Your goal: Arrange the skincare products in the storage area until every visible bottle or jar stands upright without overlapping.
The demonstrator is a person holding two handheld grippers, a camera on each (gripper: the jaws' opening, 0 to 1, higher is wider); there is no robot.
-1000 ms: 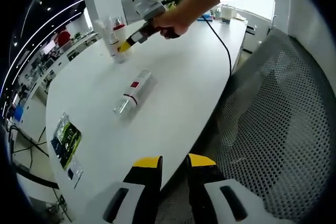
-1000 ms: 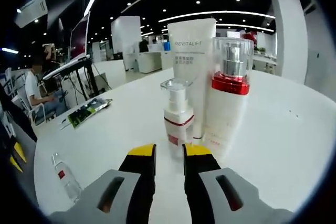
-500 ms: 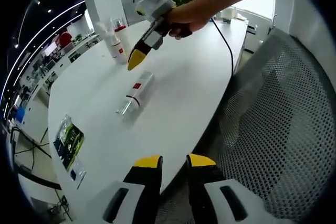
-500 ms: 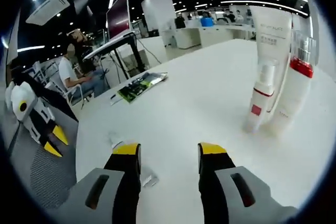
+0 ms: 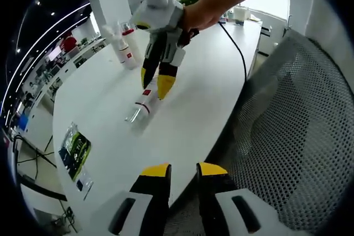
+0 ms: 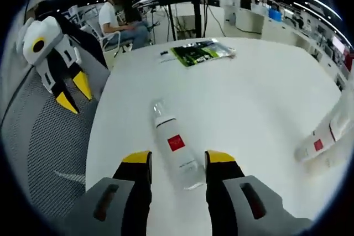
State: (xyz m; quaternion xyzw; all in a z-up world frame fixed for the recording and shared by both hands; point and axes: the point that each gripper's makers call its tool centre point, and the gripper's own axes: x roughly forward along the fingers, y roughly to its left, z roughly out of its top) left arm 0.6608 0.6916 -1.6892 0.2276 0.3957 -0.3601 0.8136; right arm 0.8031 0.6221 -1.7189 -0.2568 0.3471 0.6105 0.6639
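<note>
Bottle (image 6: 173, 148) lying flat, cap away, between spread right fingers (image 6: 138, 161), left fingers (image 5: 156, 171) released.

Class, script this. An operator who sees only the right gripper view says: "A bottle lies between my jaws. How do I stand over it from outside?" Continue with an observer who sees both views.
Observer: From the left gripper view, the right gripper points steeply down, its tips either side of the lying bottle; contact is unclear.
Operator: Anything behind my hand?
Observer: A black cable trails across the table behind it.
</note>
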